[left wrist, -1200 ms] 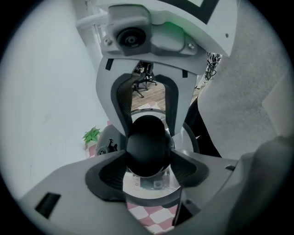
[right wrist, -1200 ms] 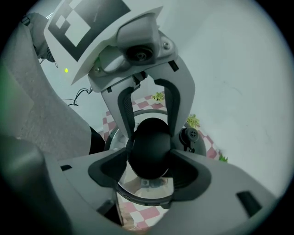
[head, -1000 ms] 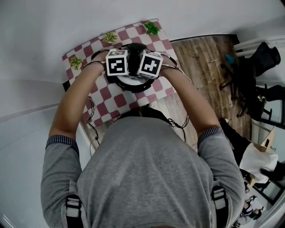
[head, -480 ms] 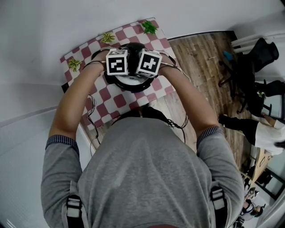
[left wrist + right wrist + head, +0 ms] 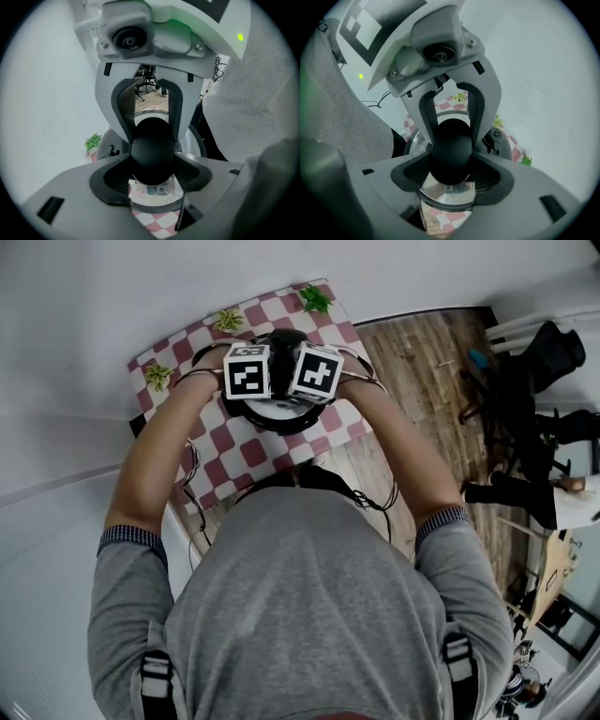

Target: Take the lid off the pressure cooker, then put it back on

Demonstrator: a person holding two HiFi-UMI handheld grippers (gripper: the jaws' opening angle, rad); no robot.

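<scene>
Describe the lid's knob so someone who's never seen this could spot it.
On the red-and-white checked table stands a steel pressure cooker. At the middle of its shiny lid sits the knob: a smooth black ball, bigger than the small black valve beside it.

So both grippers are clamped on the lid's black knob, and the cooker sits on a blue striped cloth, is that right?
One thing is wrong: the cloth is red-and-white checked, not blue striped, as the head view shows. The left gripper and right gripper are indeed both clamped on the black knob of the lid.
</scene>
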